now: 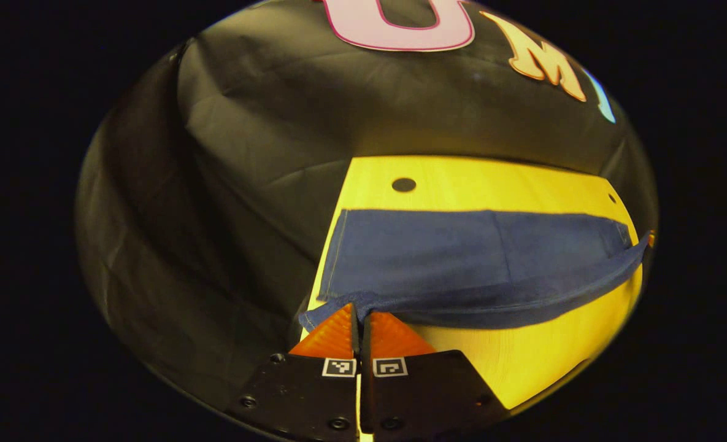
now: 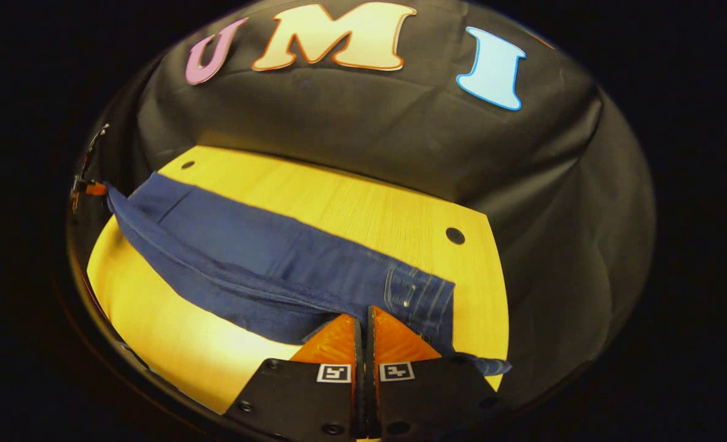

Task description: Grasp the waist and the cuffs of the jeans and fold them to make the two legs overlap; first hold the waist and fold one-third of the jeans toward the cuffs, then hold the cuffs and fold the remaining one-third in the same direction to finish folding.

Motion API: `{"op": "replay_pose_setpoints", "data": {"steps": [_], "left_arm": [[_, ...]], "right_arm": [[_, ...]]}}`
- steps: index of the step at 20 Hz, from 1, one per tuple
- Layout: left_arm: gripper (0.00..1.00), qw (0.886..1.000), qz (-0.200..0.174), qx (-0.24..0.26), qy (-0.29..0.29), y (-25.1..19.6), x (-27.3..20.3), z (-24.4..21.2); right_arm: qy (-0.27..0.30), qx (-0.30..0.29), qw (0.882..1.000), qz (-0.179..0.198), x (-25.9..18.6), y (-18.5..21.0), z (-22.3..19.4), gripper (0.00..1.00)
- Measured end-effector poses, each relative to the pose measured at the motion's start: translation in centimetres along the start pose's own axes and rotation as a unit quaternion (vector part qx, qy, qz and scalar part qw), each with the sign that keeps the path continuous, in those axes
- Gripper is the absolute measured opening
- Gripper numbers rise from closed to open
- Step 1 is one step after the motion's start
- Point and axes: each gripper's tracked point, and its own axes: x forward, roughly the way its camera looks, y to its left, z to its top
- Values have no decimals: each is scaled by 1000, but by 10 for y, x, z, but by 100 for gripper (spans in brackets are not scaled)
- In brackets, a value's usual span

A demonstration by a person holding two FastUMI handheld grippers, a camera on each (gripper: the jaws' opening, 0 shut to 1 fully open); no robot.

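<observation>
table (image 2: 351,202): yellow wood-grain top | round holes (image 2: 454,235) near far edge | black cloth wall (image 2: 351,116) behind

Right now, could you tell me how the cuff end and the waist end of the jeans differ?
The cuff end is plain cloth with a stitched hem, pinched in the left claw; the waist end shows a pocket and belt loops, pinched in the right claw. The cuff end sits by the table's left edge, the waist end by its right. Both are lifted along the jeans' near edge.
</observation>
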Motion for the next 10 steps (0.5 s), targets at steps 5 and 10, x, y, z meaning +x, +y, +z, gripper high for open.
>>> {"op": "replay_pose_setpoints", "data": {"steps": [5, 10], "left_arm": [[0, 998, 39, -31, -24, -8, 7, 20], [0, 997, 39, -66, -24, -6, 8, 15]], "right_arm": [[0, 23, 1000, 4, 89, -2, 23, 0], [35, 46, 998, 18, 160, 1, 3, 2]]}}
